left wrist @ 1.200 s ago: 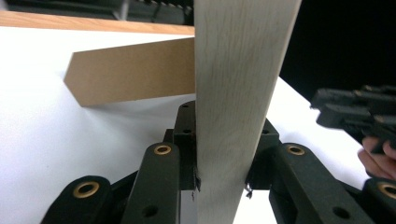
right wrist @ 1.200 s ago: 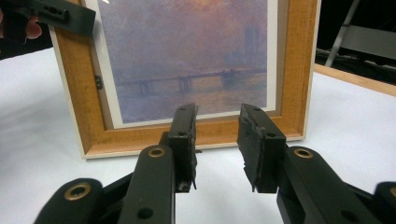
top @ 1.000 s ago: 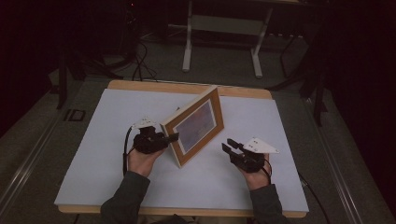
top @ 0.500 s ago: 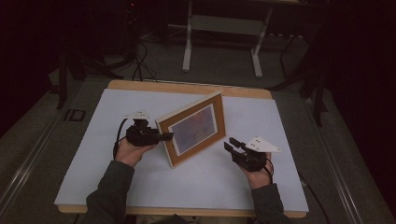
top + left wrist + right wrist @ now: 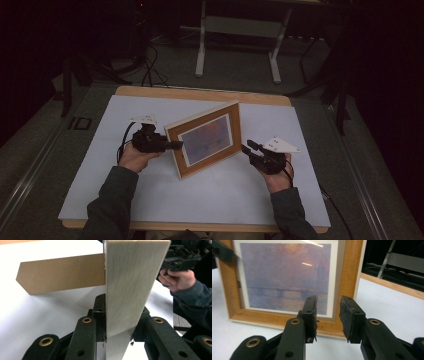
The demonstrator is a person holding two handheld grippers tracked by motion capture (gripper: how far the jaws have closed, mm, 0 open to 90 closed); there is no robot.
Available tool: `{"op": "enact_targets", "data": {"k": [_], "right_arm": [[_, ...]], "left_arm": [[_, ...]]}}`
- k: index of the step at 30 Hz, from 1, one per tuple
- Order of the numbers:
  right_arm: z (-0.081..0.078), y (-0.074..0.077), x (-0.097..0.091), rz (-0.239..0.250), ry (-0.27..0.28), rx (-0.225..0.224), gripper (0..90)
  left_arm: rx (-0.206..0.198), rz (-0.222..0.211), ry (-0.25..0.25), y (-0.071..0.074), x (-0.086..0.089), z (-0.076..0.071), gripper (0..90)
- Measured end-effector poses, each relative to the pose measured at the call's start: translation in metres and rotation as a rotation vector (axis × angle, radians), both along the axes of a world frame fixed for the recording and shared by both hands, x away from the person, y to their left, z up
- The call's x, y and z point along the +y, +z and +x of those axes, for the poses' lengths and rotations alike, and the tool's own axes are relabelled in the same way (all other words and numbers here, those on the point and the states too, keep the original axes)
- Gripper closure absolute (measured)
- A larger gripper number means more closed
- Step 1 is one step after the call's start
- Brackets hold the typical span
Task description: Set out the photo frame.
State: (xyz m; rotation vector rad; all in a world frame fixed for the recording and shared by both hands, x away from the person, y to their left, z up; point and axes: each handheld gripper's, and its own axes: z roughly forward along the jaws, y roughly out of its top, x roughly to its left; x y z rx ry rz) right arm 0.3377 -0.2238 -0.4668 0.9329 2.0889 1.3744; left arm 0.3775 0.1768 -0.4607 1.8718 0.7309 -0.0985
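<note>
Left gripper (image 5: 170,145) is clamping the left edge of the frame (image 5: 207,140); in the left gripper view its jaws are pressing both faces of the pale wooden edge (image 5: 130,290), closed only as far as the edge's thickness allows. The frame is standing near the middle of the table (image 5: 100,190), between the two grippers, resting on its lower edge. A brown cardboard easel leg (image 5: 60,273) is sticking out from the back of the frame, angled away toward the far side of the table; whether its tip is bearing on the table cannot be told.

Progress, as a judgement: the frame is already upright and the leg is out, so the standing-up part appears largely done. What seems left is settling it on the leg, checking it stays up, and letting go.

Orientation: the long axis is running roughly level, from near-left to far-right across the table. The picture (image 5: 287,277) side is facing the person and the right gripper, tilted back slightly.

Right gripper (image 5: 248,148) is hovering just beside the frame's lower right corner. In the right gripper view its jaws are standing partly apart with nothing between them, aimed at the bottom rail, not touching.
</note>
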Motion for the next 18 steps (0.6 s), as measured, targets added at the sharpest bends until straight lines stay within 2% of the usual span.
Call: {"op": "enact_targets", "data": {"k": [8,14,18], "right_arm": [[0.027,0.003,0.000,-0.005,-0.013,0.034,64.0],[0.047,0.004,-0.002,0.007,-0.022,0.069,58.1],[0.059,0.003,-0.002,0.019,-0.019,0.090,53.6]], "left_arm": [[0.002,-0.007,-0.041,-0.001,0.002,0.007,72.6],[-0.007,0.009,-0.059,0.001,0.002,0.011,72.6],[-0.005,0.003,-0.072,0.000,0.002,0.014,72.6]]}}
